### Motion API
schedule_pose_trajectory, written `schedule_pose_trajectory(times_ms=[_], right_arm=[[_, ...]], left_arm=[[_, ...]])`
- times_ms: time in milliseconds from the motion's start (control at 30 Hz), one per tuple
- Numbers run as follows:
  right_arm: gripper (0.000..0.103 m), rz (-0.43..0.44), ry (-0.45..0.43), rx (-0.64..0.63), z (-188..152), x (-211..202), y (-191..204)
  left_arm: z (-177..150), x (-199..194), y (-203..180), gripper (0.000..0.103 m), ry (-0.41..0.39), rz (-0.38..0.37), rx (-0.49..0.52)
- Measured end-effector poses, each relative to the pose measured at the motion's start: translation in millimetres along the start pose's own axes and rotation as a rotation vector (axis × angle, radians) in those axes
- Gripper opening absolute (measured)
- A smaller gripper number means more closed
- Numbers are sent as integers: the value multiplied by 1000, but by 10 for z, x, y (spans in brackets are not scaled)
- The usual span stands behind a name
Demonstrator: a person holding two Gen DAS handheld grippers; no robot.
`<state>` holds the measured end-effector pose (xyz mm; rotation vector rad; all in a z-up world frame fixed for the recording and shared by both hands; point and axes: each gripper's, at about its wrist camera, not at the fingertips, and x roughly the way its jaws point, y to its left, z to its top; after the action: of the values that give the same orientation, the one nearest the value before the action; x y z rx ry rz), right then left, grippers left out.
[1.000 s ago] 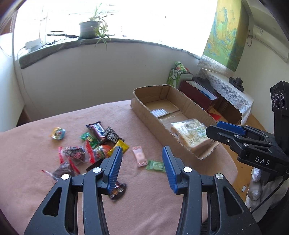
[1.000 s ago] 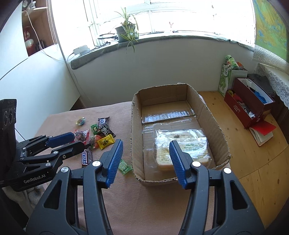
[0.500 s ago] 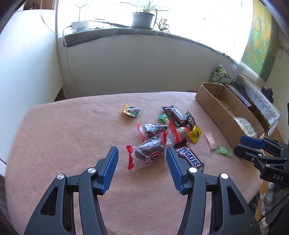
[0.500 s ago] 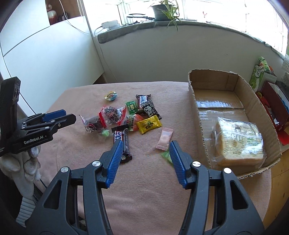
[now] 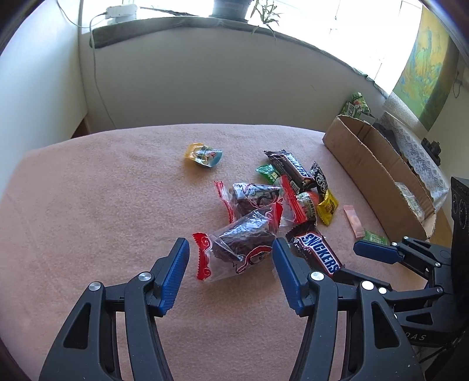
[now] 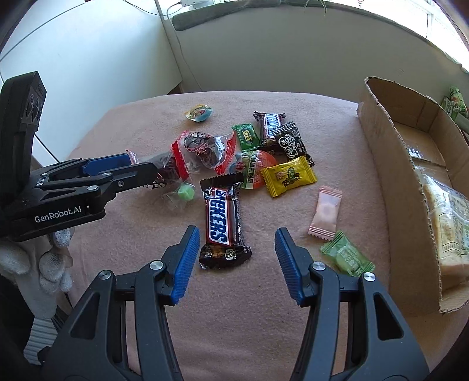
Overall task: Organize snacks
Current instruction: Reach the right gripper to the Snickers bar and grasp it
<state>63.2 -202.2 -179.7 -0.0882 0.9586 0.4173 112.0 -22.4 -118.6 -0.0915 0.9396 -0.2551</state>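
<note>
Two grippers hang over the snack pile, left of the box [image 6: 404,205]. Left gripper [image 5: 230,258], jaws just widened, straddles a red-ended clear packet [image 5: 240,243] without pressing it. Right gripper [image 6: 237,249] stands half open around the near end of the Snickers [image 6: 224,222], pads apart from it; bread [image 6: 448,222] lies in the box

Home: windowsill plant [image 5: 234,7], wall painting [image 5: 425,64]

Pink-covered table [image 6: 234,337]: loose snack pile [image 6: 249,164], Snickers bar [image 6: 224,222], cardboard box [image 6: 392,181] at right edge.
</note>
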Motion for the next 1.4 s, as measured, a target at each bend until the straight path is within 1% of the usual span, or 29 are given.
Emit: schedule_pose_trajectory(times_ms=[233, 400, 467, 600, 767, 800, 833, 1100, 1400], right_arm=[[56, 7, 23, -11, 53, 163, 35], [56, 15, 35, -17, 82, 248, 79], [56, 14, 35, -23, 95, 278, 93], [47, 12, 39, -30, 111, 295, 111], [42, 7, 44, -39, 142, 365, 149], [33, 4, 45, -40, 146, 370, 154], [31, 3, 47, -41, 150, 378, 160], [31, 19, 42, -21, 111, 364, 127], [31, 26, 24, -12, 43, 224, 105]], left_arm=[[5, 53, -23, 58, 7, -24, -3], [20, 85, -32, 51, 2, -44, -14], [13, 79, -37, 49, -2, -48, -12], [-2, 75, -35, 47, -4, -51, -8], [-4, 77, -63, 44, -10, -47, 2], [-7, 72, -61, 43, -12, -48, 0], [-9, 67, -54, 42, -13, -51, -4], [-26, 16, 28, 38, -22, -57, -40], [-31, -168, 132, 38, -55, -63, -79]])
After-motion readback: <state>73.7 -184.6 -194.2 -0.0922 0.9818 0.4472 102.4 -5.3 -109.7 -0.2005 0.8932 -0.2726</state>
